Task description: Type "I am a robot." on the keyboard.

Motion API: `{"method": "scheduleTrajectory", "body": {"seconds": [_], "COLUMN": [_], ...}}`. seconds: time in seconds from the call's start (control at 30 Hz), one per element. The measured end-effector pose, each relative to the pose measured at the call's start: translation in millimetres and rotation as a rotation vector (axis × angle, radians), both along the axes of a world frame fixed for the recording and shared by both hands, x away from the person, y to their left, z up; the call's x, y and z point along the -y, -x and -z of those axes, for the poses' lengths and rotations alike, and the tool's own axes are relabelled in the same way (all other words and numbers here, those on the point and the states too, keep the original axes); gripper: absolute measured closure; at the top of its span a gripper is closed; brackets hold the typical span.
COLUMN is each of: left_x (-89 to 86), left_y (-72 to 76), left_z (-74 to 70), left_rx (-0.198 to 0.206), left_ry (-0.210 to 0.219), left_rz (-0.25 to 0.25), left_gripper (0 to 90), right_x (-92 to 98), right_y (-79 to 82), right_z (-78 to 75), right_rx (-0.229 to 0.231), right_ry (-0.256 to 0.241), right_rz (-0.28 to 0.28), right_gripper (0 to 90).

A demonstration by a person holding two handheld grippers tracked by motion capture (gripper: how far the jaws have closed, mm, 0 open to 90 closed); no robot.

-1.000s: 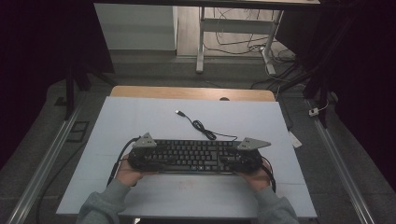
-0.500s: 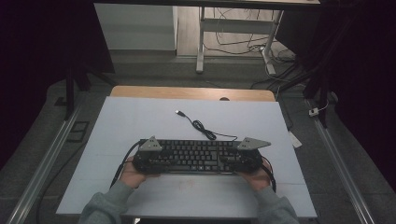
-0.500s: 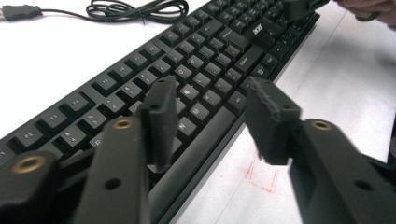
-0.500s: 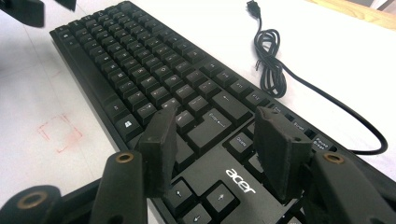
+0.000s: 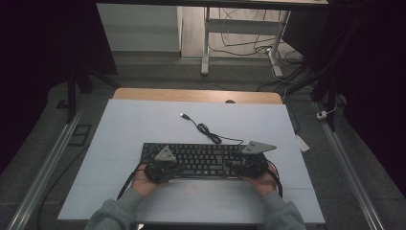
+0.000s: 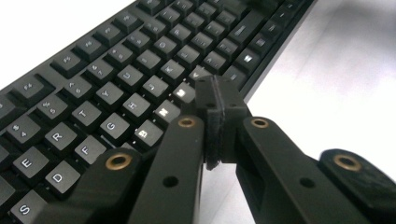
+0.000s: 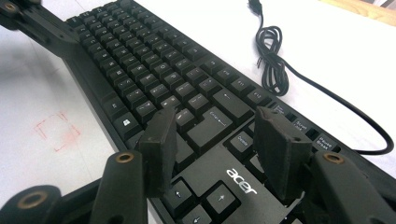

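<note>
Keyboard (image 5: 201,159) sits slightly farther right than 1 second ago, both grippers alongside.

A pale blue-white bench (image 5: 143,124) with a wooden far edge; a faint red square mark (image 7: 57,130) on it (near side); tangled floor cables (image 5: 244,43) beyond.

The high view is dim, its surroundings sunk in near-black, while the pale tabletop (image 5: 143,124) stands out evenly lit and grainy. In the left gripper view the tabletop glares white, the far keyboard (image 6: 140,60) keys blur, and lit key legends bloom. The right gripper view is sharper, softening towards its edges.
</note>
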State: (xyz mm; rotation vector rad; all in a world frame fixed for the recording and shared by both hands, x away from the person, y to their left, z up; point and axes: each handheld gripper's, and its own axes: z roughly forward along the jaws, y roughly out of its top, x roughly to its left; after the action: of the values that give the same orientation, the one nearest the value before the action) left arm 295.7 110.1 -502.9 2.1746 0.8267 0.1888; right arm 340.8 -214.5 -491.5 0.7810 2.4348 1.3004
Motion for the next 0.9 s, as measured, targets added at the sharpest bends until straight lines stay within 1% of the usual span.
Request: {"method": "scheduleTrajectory", "body": {"seconds": [0.07, 0.1, 0.17, 0.23, 0.37, 0.5, 0.57, 0.63, 0.7, 0.73, 0.8, 0.83, 0.87, 0.9], "left_x": [1.6, 2.9, 5.0, 6.4, 5.8, 6.5, 7.6, 7.6, 8.6, 8.8, 8.7, 8.2, 6.3, 4.4], "left_y": [-0.9, -1.0, -1.3, -1.9, -2.5, -4.1, -4.6, -5.9, -7.1, -7.3, -6.6, -5.8, -5.2, -4.1], "left_z": [3.0, 4.7, 7.9, 9.5, 10.2, 12.3, 14.3, 14.3, 16.2, 16.4, 14.6, 13.5, 10.5, 6.2], "left_rx": [-0.009, -0.011, -0.015, -0.012, -0.013, -0.012, -0.007, -0.013, -0.023, -0.022, -0.014, -0.01, -0.007, 0.001], "left_ry": [-0.015, -0.03, -0.057, -0.075, -0.077, -0.095, -0.116, -0.113, -0.118, -0.112, -0.119, -0.111, -0.087, -0.053], "left_rz": [-0.003, -0.005, -0.005, -0.004, -0.011, -0.008, -0.006, -0.009, -0.015, -0.014, -0.014, -0.018, -0.016, -0.024], "left_gripper": [88.8, 88.8, 88.7, 88.7, 88.7, 88.7, 88.7, 88.7, 88.8, 88.9, 88.9, 88.8, 88.8, 88.8], "right_x": [0.1, 0.2, 0.5, 0.5, 0.0, -1.5, -2.8, -4.1, -3.9, -3.3, -2.1, -1.5, -1.5, -1.7], "right_y": [0.3, -0.1, -0.6, -0.8, -0.2, -1.0, -1.2, -1.4, -1.5, -1.7, -2.1, -2.3, -2.2, -1.9], "right_z": [-1.1, -1.1, -0.3, 0.1, -0.6, 1.8, 2.6, 3.4, 3.2, 3.4, 3.3, 3.3, 3.2, 2.7], "right_rx": [0.007, 0.007, 0.0, -0.004, 0.003, 0.0, -0.001, -0.003, -0.006, -0.012, -0.01, -0.011, -0.011, -0.007], "right_ry": [0.007, 0.007, 0.005, 0.007, 0.004, 0.021, 0.02, 0.03, 0.023, 0.005, 0.01, 0.008, 0.01, 0.012], "right_rz": [0.002, 0.002, 0.006, 0.001, 0.001, -0.002, -0.006, -0.011, -0.012, -0.012, -0.01, -0.01, -0.01, -0.009], "right_gripper": [49.8, 49.8, 49.8, 49.7, 49.8, 49.7, 49.7, 49.6, 49.6, 49.6, 49.5, 49.6, 49.6, 49.6]}}
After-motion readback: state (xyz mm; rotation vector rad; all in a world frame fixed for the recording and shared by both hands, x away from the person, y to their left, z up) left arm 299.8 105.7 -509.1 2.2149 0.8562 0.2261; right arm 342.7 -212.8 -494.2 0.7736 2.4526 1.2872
